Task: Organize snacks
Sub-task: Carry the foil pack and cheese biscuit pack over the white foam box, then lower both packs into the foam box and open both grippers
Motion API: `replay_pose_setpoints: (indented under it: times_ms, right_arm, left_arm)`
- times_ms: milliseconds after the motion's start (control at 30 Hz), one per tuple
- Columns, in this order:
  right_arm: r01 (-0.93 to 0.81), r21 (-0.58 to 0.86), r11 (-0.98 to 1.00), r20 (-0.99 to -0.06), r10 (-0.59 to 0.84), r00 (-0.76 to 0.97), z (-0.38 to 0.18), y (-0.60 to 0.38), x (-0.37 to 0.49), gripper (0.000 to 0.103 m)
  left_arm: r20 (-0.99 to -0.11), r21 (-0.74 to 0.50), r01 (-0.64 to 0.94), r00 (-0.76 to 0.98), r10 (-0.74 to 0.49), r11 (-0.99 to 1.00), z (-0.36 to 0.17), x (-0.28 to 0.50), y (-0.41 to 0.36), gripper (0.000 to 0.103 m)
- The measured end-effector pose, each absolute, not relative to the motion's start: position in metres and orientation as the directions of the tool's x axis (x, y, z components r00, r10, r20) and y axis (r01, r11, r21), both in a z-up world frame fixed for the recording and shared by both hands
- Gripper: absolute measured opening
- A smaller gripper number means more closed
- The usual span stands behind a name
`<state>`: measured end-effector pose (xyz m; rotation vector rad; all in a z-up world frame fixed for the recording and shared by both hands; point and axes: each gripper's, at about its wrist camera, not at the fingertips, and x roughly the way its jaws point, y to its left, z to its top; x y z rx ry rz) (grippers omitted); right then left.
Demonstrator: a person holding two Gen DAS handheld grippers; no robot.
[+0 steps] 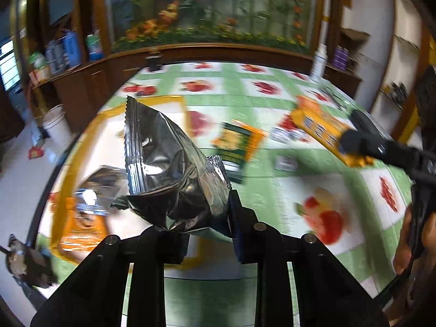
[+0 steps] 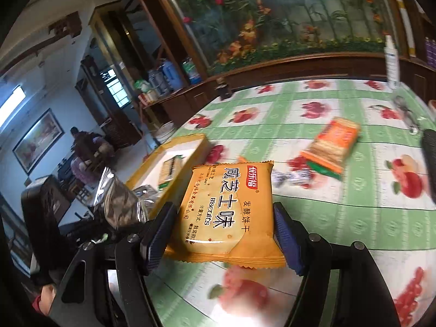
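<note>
A crumpled silver snack bag (image 1: 169, 163) is pinched in the left gripper (image 1: 207, 234), held above the near end of a yellow tray (image 2: 174, 147). An orange biscuit packet (image 2: 229, 212) is clamped between the right gripper (image 2: 223, 239) pads over the fruit-print tablecloth (image 2: 340, 212). Blurred packets, probably more snacks, are scattered farther right.

a tray (image 2: 188, 139) is set at the table's (image 2: 340, 218) left edge, with packets lying in it. a biscuit packet (image 2: 333, 143) and wrapped sweets (image 2: 294, 177) are scattered on the table to the tray's right. a bottle (image 2: 391, 64) is stood at the far edge.
</note>
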<state>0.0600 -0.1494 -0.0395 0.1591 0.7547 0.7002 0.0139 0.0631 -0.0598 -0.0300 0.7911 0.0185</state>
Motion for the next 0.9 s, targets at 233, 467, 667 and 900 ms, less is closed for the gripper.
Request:
replay_pose_setpoints:
  times_ms: [233,467,667,900]
  right_arm:
    - [-0.64,0.376,0.67,-0.576,0.71,0.405,-0.044,-0.059,0.073,0.072]
    - [-0.689,0.31,0.654,-0.628,0.686,0.368,-0.059,0.015,0.098,0.071]
    - [-0.711,0.267,0.65,-0.669,0.656,0.349,-0.075,0.051,0.107,0.072]
    - [-0.72,0.208,0.662,-0.693,0.619,0.369,-0.082,0.064,0.104,0.073]
  left_arm:
    - [-0.726,-0.014,-0.173,0.679,0.109,0.985,-0.077,0.028,0.119,0.023]
    - [-0.75,-0.018,-0.262,0.642,0.16,0.965,-0.092,0.032,0.151,0.023]
    - [-0.748,-0.034,-0.301,0.64,0.175,0.953,-0.094,0.031,0.167,0.023]
    - [-0.758,-0.083,-0.324,0.635,0.151,0.942,-0.099,0.033,0.179,0.024]
